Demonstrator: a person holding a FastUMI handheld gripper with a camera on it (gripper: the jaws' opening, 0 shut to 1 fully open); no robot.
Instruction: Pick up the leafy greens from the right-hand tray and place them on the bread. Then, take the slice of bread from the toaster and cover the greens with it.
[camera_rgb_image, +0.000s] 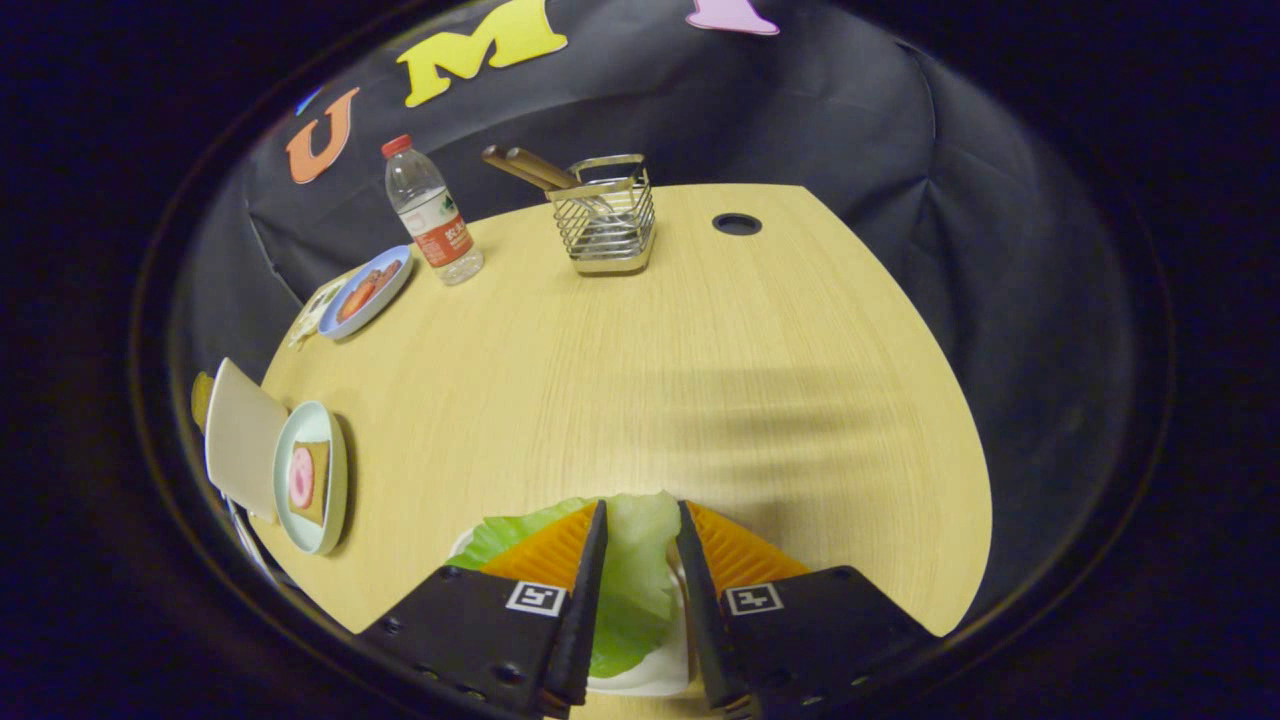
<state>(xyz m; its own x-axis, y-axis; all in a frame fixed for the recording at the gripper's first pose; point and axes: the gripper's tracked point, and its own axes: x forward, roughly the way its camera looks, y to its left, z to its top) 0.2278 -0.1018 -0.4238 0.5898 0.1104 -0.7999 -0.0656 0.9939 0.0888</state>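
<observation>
Between the gripper's (640, 515) parted fingers lie the leafy greens (632, 580), ungrasped on their tray (655, 675); every step remains.

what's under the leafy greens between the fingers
A white tray peeks out beneath the leafy greens, which sit between the gripper fingers. The greens and fingers cover most of it, so anything else on it can't be seen.
</observation>
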